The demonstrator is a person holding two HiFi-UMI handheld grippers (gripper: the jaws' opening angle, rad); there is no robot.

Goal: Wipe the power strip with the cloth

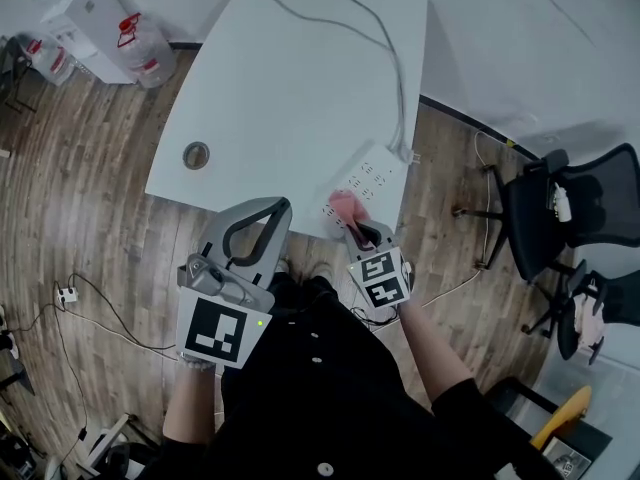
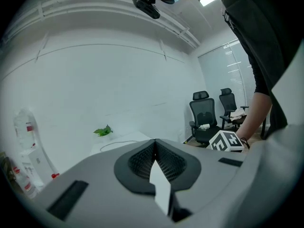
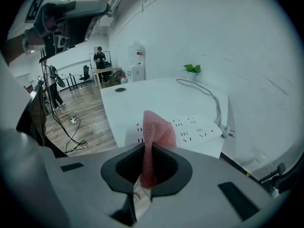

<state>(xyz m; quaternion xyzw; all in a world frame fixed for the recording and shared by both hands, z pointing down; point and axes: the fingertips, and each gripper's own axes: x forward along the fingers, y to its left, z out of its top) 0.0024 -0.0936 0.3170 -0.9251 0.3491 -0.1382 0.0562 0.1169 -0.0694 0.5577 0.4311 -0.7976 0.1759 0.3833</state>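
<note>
A: Where is the power strip (image 1: pixel 372 176) lying?

B: It is lying on the white table (image 1: pixel 280 98), at the near right corner, close to the person's body. Its grey cable (image 1: pixel 392 63) is running from the far end and looping away across the tabletop.

A: What is the right gripper (image 3: pixel 146 151) doing?

B: It is clenching a pink mesh cloth (image 3: pixel 156 129) between its jaws, and the cloth's loose end is sticking out ahead of them. In the head view the cloth is hanging over the strip's near end. Whether it is pressing on the strip, I cannot tell.

A: And the left gripper (image 2: pixel 154 146)?

B: It is being held to the left of the strip, apart from it, at the table's near edge. Its jaws are pressing together with nothing between them, and it is pointing across the table toward a white wall.

A: What else is showing?

B: A round cable hole (image 1: pixel 196 154) is sitting in the tabletop at the left. A small green plant (image 3: pixel 192 69) is standing at the table's far end. Black office chairs (image 1: pixel 565 203) are standing on the wooden floor (image 1: pixel 90 198) to the right
</note>
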